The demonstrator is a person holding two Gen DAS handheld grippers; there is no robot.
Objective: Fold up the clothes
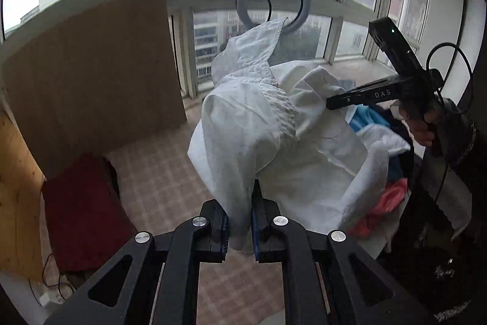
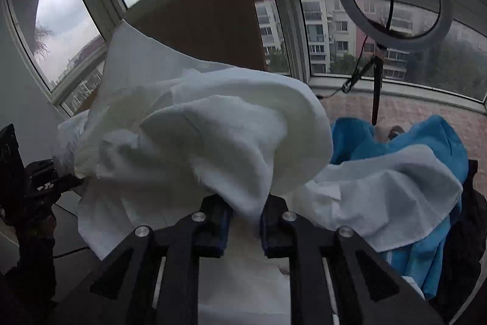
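Holding a white garment (image 1: 274, 130) aloft between both tools, the person appears to be at the spread-out step, ahead of any fold. Left wrist view: the left tool (image 1: 240, 226) has its jaws pressed on a bunched edge of the white cloth, which rises crumpled in front of the lens; an elastic-looking gathered band crosses the fabric. The right tool (image 1: 334, 103) reaches in from the right, its tip against the same garment, with the person's hand (image 1: 421, 127) on the grip. Below it lies a heap of other clothes (image 1: 386, 197), blue, white and coral; whether a basket holds them cannot be told. A ring light (image 1: 272, 2) stands by the windows. Right wrist view: the right tool (image 2: 246, 226) has a fold of the white garment (image 2: 213, 136) between its jaws, pads seemingly on the cloth. A blue garment (image 2: 438, 142) and another white piece (image 2: 395, 191) lie beyond; no container edge is visible. Judgement: to do this well, draw the two tools apart until the fabric hangs flat, find matching corners, then lower it onto a clear surface.
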